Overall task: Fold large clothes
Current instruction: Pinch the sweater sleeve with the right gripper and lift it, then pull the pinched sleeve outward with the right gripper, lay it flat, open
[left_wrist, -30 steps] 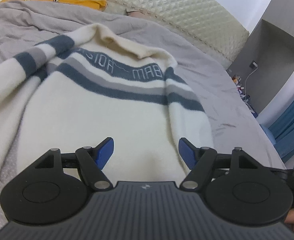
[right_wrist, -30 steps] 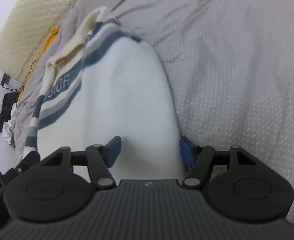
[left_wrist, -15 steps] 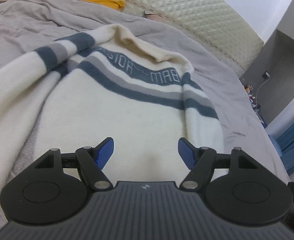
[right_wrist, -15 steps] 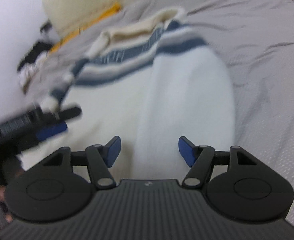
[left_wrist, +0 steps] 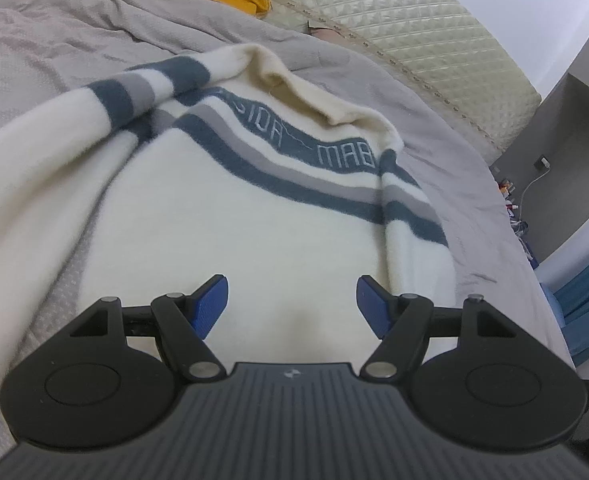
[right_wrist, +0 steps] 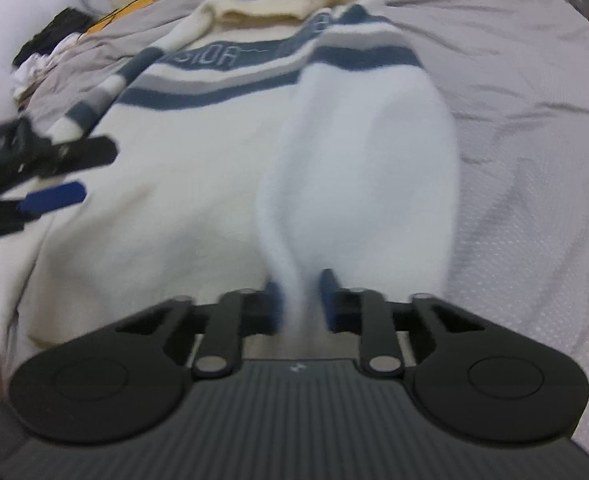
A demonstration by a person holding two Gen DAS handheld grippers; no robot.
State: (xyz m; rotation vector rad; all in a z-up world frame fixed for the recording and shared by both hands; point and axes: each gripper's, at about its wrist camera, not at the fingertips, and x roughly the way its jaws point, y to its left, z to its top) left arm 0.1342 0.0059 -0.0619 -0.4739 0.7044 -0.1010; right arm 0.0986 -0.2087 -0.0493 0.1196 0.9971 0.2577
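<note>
On the grey bedspread [left_wrist: 434, 120] lies the large cream fleece sweater with navy and grey chest stripes [left_wrist: 230, 216], spread front-up, collar toward the quilted headboard [left_wrist: 434, 28].

Change noted: the right gripper [right_wrist: 300, 300], whose blue pads stood wide apart half a second ago on either side of the near sleeve [right_wrist: 374, 168], is now closing; the pads pinch a narrow ridge of white fleece at the sleeve's lower end. The frame is blurred, so how much cloth is caught is uncertain. The view has also rolled from a second ago, and the sweater now sits squarely ahead.

Left gripper [left_wrist: 290, 306]: jaws still apart, nothing between them, hovering over the sweater's lower body. Little change there.

Judgement: the sleeve grasp is being made, so the likely next step is carrying that sleeve across the torso. Risk: a thin pinch of fluffy fabric may slip when lifted. The far striped sleeve [left_wrist: 74, 128] remains unfolded.
</note>
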